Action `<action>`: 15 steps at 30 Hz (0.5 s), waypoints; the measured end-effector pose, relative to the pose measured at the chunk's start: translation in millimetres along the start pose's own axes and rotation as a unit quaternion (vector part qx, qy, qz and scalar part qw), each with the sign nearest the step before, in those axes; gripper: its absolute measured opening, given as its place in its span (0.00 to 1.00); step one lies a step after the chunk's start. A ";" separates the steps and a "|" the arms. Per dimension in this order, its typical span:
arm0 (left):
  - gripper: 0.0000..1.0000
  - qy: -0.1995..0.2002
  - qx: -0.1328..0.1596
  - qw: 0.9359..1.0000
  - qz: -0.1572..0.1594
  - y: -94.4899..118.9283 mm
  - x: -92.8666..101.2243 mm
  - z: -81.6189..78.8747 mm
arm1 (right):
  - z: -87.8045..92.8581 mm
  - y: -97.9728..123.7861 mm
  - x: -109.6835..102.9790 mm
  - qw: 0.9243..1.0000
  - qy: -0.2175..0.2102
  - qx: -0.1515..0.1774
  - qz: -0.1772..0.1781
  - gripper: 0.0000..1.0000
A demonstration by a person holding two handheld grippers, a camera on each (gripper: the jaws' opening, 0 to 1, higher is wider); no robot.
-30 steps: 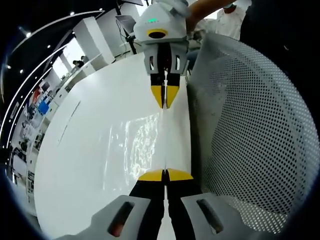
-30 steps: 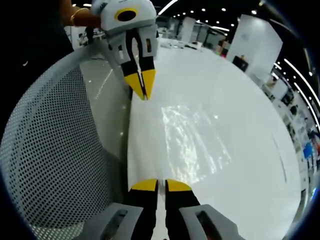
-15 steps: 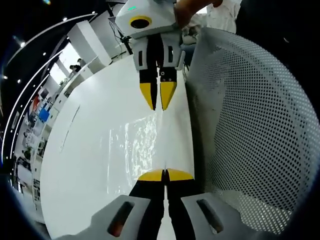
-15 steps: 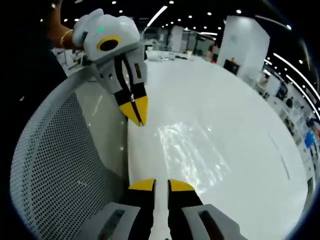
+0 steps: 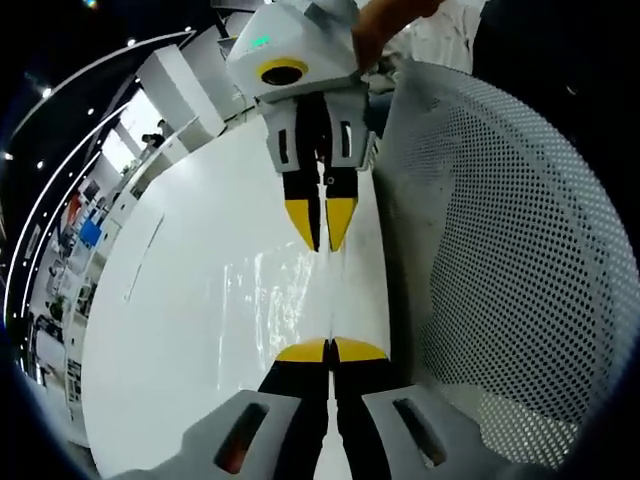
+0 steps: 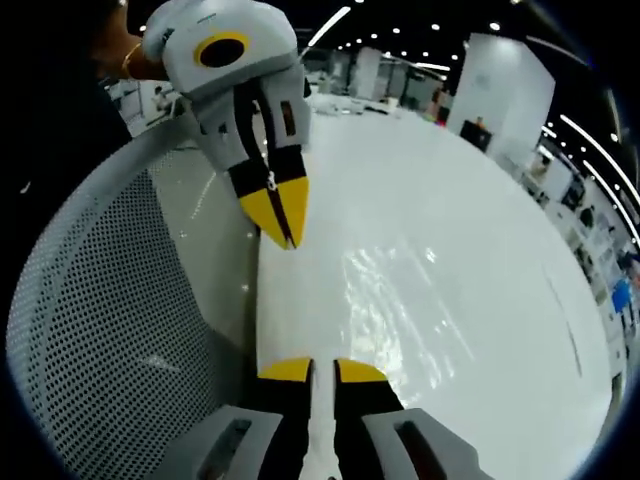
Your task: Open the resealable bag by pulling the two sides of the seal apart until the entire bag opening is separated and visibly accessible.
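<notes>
A clear resealable bag (image 5: pixel 282 300) lies on the white table (image 5: pixel 170 330); its glossy film also shows in the right gripper view (image 6: pixel 400 310). One edge of the bag runs in a line between the two grippers, near the table's edge. My left gripper (image 5: pixel 330 350) is shut on the near end of that edge. Facing it from above, my right gripper (image 5: pixel 322 238) pinches the far end. In the right gripper view my right gripper (image 6: pixel 322 371) holds a thin white strip of the bag between its jaws, and the left gripper (image 6: pixel 285 232) comes in from above, shut.
A white perforated mesh panel (image 5: pixel 500 250) stands close along the table's edge beside both grippers, also in the right gripper view (image 6: pixel 110 330). A person's hand (image 5: pixel 385 15) holds the right gripper. Shelves and displays stand far behind the table.
The two grippers have come closer together along the bag's edge, so each looks larger in the other's view. The right jaws stand slightly wider than one second ago.
</notes>
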State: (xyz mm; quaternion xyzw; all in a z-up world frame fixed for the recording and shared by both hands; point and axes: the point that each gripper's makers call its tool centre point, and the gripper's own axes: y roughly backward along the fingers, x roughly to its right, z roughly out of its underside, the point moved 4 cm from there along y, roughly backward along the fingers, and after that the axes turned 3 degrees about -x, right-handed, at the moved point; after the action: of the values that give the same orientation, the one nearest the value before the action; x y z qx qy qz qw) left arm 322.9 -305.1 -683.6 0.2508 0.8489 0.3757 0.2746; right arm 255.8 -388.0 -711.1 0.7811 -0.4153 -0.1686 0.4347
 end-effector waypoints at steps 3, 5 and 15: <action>0.00 0.000 -0.001 1.000 -0.002 0.3 -1.3 1.0 | -0.5 -2.2 -0.5 1.000 -0.008 0.000 -0.004 0.00; 0.00 0.006 0.001 1.000 -0.006 0.5 -2.9 1.6 | -1.1 -2.9 -0.9 1.000 -0.008 -0.001 -0.006 0.00; 0.08 0.025 0.005 0.999 -0.040 2.9 -12.0 3.3 | -9.3 -5.2 9.3 1.000 -0.017 0.000 0.018 0.00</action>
State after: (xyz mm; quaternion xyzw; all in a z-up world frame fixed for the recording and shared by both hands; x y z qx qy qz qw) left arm 334.3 -309.3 -679.9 0.2083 0.8668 0.3660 0.2671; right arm 269.7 -388.9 -709.1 0.7706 -0.4363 -0.1741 0.4308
